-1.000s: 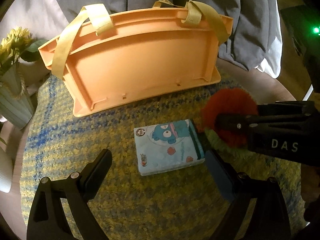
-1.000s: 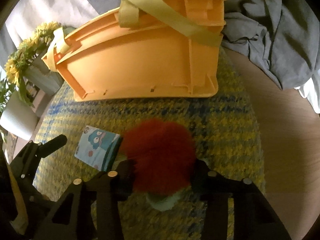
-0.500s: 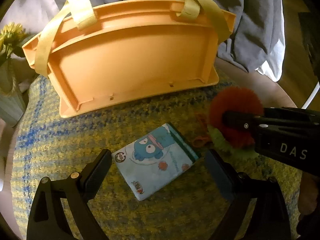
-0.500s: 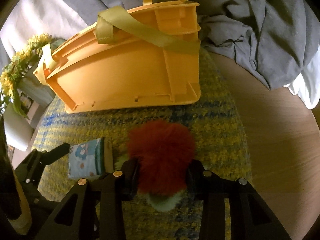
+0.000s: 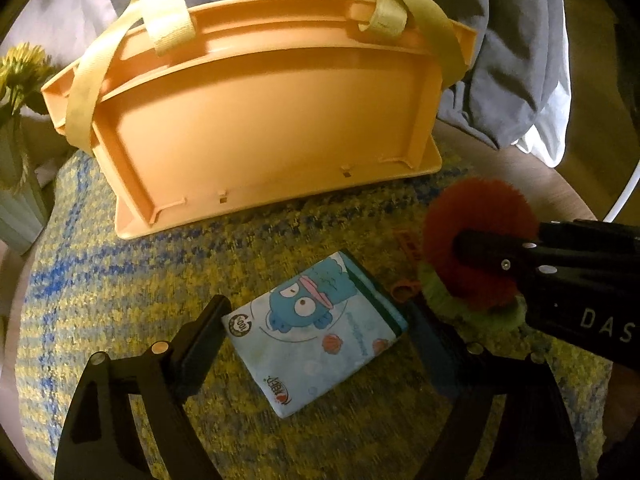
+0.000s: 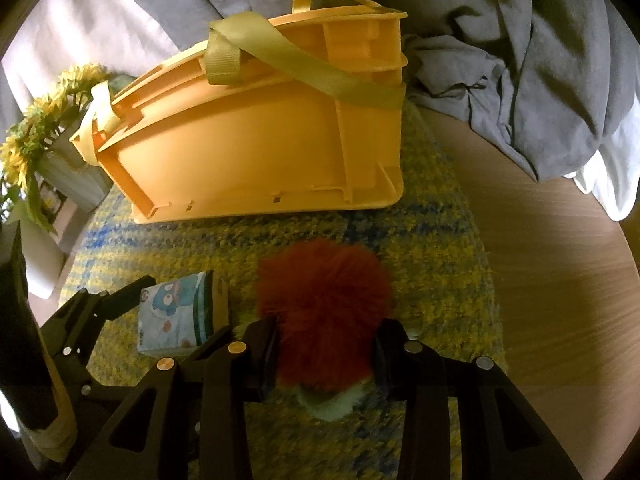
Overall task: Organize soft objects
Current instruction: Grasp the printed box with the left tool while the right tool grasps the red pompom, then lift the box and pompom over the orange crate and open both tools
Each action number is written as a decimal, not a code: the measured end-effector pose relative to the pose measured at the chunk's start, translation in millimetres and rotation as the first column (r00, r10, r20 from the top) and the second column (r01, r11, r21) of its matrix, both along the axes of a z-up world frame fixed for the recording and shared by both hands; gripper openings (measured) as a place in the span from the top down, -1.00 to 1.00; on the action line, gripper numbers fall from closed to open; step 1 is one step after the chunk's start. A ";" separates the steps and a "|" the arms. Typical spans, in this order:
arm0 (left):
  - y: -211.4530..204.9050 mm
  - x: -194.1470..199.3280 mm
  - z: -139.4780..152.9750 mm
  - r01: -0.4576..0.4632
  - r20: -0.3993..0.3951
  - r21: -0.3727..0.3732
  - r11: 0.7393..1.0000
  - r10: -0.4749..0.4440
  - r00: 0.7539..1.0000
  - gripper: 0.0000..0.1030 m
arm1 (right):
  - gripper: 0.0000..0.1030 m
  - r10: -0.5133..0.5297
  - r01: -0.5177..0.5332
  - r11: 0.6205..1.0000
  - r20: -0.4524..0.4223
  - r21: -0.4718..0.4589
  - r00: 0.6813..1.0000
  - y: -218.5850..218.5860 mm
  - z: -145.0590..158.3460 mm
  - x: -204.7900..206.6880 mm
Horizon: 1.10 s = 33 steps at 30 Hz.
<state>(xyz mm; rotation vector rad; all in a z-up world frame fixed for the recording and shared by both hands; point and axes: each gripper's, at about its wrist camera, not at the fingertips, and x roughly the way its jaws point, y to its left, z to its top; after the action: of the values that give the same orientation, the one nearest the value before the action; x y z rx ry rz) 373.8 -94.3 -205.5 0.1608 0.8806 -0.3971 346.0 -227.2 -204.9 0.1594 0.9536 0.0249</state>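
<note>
Nearest, both tools are down at the knitted yellow-and-blue mat (image 5: 120, 308), and as far as can be judged nothing has been put away yet. The left gripper (image 5: 316, 332) has its jaws spread either side of the soft blue pouch (image 5: 316, 332) and is closing them; its left finger looks about at the pouch's corner, though no pinch shows so far. The pouch lies flat on the mat. Just beside it, the right gripper (image 6: 326, 354) is pressed into the red fluffy toy (image 6: 324, 312) from both sides, the fur bulging between the pads, with a pale green part showing underneath; whether the toy is off the mat I cannot tell.

So both soft things are still out, and each has to be carried to the orange basket (image 5: 272, 108) with yellow straps, which stands further back on the mat with its side towards the cameras, its inside hidden. Behind it lie grey bedding (image 6: 540, 60) and, at the left, yellow flowers (image 5: 20, 68).

Writing: white letters "DAS" on the right gripper's body; the pouch bears a cartoon blue creature, a small round badge and red lettering too small to read
</note>
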 end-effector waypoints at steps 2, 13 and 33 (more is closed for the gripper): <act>3.8 -3.1 3.2 -0.005 0.007 0.000 1.000 0.005 1.000 -0.70 | 0.29 -0.001 0.001 1.000 0.003 0.004 1.000 0.3 0.9 -1.7; 27.8 -18.7 33.9 -0.070 0.051 -0.034 0.997 0.071 0.996 -0.70 | 0.31 -0.005 0.004 1.000 0.036 0.026 0.999 5.4 12.0 -13.1; 44.0 -39.3 106.0 -0.126 0.236 -0.075 0.989 0.140 0.962 -0.70 | 0.33 -0.014 0.013 1.000 0.210 0.004 0.978 18.1 70.6 -42.6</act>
<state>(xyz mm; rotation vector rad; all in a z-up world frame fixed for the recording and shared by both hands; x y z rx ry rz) 334.4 -50.3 -99.5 0.0915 0.6351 -0.2707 303.3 -209.1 -134.4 0.1621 0.7418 0.0294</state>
